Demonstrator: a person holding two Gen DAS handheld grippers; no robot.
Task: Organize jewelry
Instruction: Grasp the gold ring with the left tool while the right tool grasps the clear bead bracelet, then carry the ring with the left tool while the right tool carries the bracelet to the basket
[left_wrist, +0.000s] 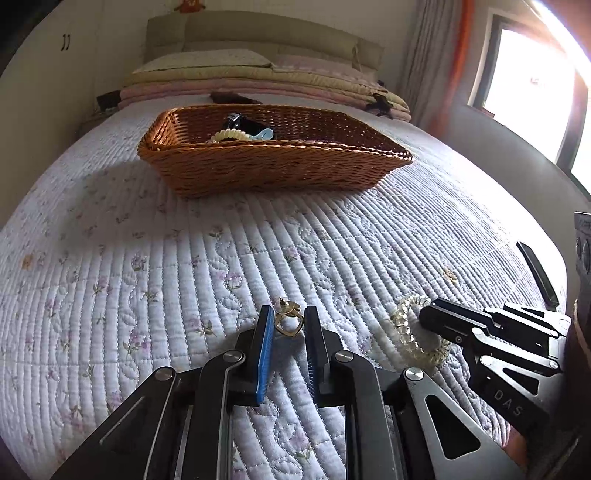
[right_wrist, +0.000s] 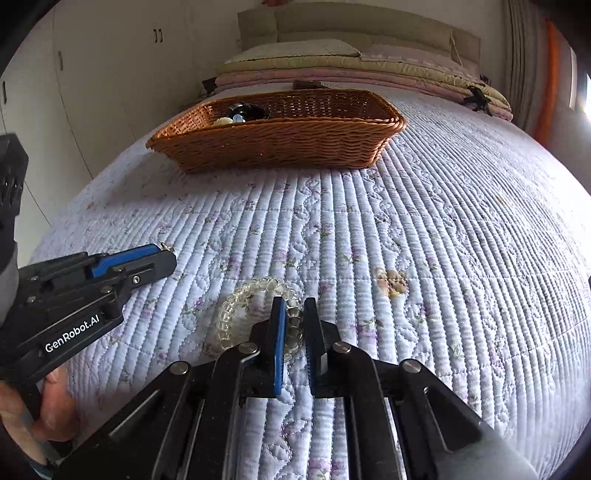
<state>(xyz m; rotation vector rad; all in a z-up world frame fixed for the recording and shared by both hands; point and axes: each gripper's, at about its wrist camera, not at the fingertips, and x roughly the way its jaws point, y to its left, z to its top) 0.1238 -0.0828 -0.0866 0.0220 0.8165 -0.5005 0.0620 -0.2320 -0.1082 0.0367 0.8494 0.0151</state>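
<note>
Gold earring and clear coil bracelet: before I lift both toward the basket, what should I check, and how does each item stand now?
1. Gold earring sits between the left gripper fingers: ok.
2. Left grip firm on the earring: cannot tell; a gap shows on one side.
3. Clear coil bracelet strand runs between the right gripper fingers: ok.
4. Right grip closed on the strand: cannot tell.
5. Wicker basket open-topped with bare floor space: ok.
6. Quilt between grippers and basket free of obstacles: ok.

L tongs (left_wrist: 289, 325) straddle gold earring (left_wrist: 287, 320) on quilt (left_wrist: 147, 258); R tongs (left_wrist: 424, 316) at clear coil bracelet (left_wrist: 417, 332).
</note>
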